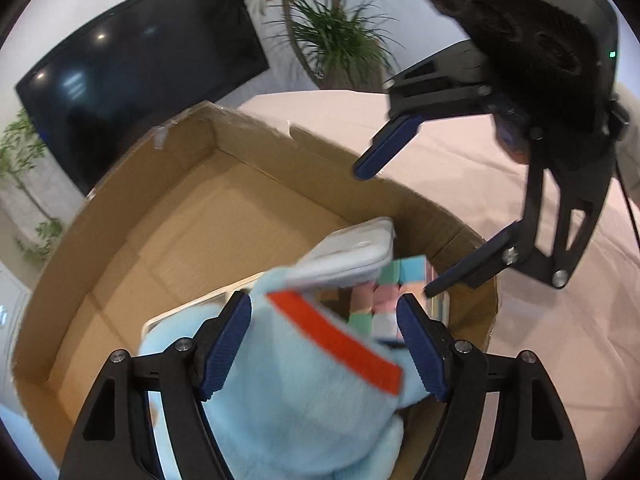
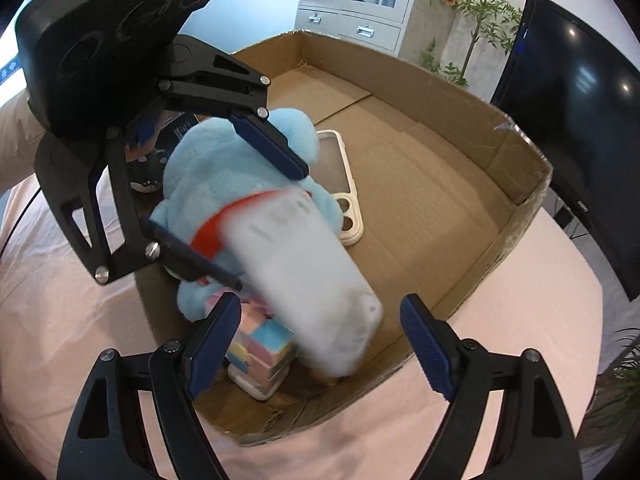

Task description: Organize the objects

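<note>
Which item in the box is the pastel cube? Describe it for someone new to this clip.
Start at the cardboard box on the pink cloth. In its near corner, beside the blue plush toy, stands the cube. It alone has a grid of pink, blue and yellow squares.

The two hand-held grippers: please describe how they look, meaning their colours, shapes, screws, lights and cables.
Both are alike. The left hand-held gripper and the right hand-held gripper have black angular frames with triangular cut-outs and silver screws. Their fingers carry dark blue ribbed pads. Seen from the left wrist, the right one has a bulky black housing with round recesses, a small green light and a thin black cable.
</note>
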A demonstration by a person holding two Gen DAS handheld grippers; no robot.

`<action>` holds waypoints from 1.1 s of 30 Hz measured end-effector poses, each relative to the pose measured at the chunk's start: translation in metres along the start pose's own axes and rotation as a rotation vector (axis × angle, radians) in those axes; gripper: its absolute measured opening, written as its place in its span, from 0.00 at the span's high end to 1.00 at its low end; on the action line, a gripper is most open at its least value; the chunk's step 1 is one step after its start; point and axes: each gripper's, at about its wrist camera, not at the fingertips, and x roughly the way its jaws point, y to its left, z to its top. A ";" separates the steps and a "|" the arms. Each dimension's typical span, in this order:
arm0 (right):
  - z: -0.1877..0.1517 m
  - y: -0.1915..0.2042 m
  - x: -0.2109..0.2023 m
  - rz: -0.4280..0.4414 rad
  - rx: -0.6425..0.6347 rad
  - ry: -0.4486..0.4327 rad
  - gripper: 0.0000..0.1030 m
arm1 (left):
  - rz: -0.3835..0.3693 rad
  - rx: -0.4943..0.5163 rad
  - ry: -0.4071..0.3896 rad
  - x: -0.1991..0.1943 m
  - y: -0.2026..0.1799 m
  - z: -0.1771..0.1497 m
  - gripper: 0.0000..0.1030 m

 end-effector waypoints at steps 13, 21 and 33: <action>0.019 0.084 -0.022 -0.138 0.144 0.051 0.01 | 0.204 -0.414 -0.013 -0.080 0.013 -0.110 0.02; 0.011 0.159 -0.010 -0.188 0.296 0.086 0.01 | 0.318 -0.905 0.094 -0.086 0.002 -0.212 0.00; -0.052 0.172 0.011 -0.341 0.807 0.062 0.01 | 0.420 -0.908 0.073 -0.078 -0.082 -0.253 0.00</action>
